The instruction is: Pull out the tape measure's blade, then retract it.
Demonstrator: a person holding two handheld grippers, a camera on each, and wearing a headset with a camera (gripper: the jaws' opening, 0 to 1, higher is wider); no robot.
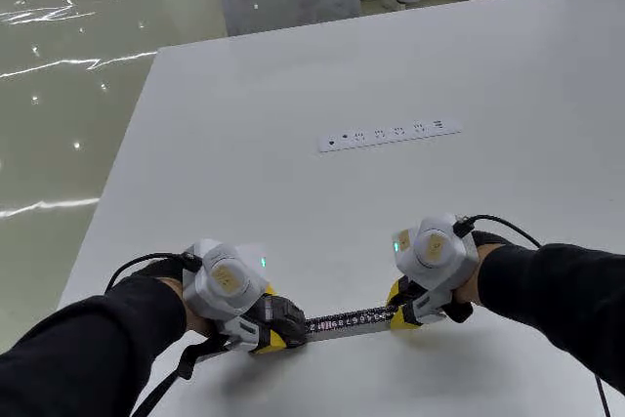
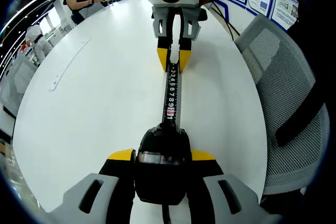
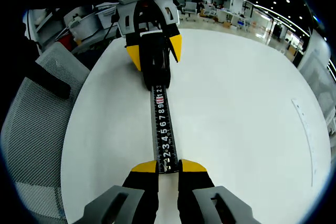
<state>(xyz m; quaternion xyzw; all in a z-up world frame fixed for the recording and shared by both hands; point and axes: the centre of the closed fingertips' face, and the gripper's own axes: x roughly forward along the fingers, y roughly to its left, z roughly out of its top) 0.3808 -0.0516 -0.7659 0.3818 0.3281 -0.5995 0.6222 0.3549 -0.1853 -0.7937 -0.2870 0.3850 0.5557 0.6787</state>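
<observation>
The left gripper (image 2: 161,155) clamps the black tape-measure case (image 2: 161,179) as anchor; the right gripper (image 3: 168,166) pinches the numbered metal blade (image 3: 161,121) taut.

Both forearms (in dark sleeves) are reaching in low from either side, with the grippers facing each other. The left gripper (image 1: 271,331) is clamping the tape measure (image 1: 285,317); the right gripper (image 1: 404,312) is pinching its blade (image 1: 347,321) at the tip.

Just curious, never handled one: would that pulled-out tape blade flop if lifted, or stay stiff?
Probably fairly stiff: the blade runs straight between the case and the right tool. It looks thin, so likely light and bendable. Released, it might snap back.
</observation>
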